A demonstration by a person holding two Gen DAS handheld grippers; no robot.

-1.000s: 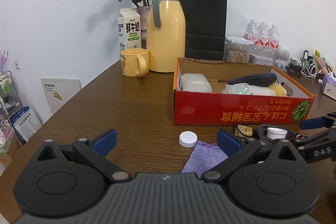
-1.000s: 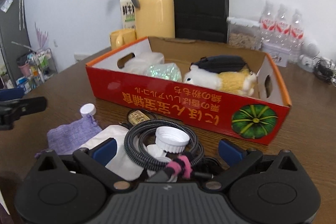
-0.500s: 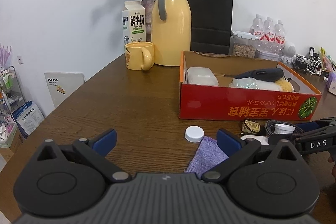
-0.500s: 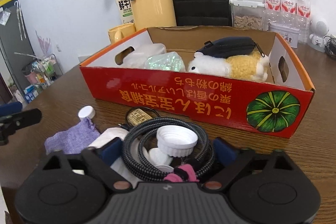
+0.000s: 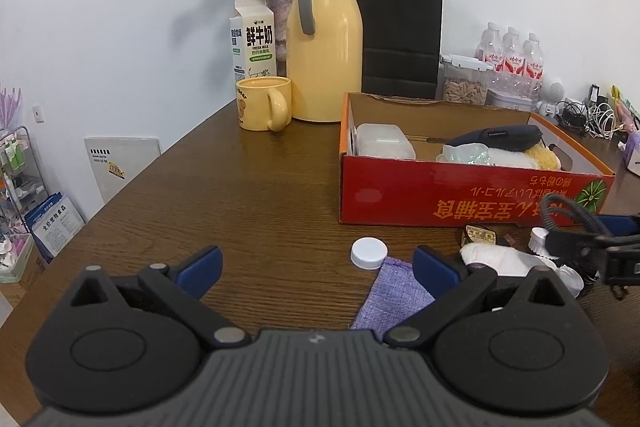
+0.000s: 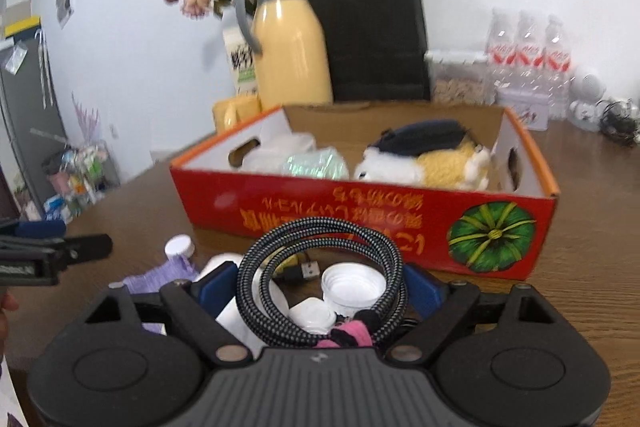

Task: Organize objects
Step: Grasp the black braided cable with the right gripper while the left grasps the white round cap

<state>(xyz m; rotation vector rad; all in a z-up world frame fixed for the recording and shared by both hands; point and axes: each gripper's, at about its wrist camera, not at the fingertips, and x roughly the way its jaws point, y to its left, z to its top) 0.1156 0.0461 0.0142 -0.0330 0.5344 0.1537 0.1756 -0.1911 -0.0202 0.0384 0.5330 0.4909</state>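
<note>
Braided cable coil (image 6: 320, 279) between closing right gripper (image 6: 320, 287) jaws, lifted; left gripper (image 5: 316, 263) released, empty; red box (image 6: 360, 211) at twelve o'clock.

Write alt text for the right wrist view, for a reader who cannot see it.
The right gripper, its jaws closing, has a coiled braided cable between them, the coil's upper part tilted up off the wooden table. Just behind stands a red cardboard box holding a plush toy and a dark pouch. At left, the left gripper pokes into view.
</note>
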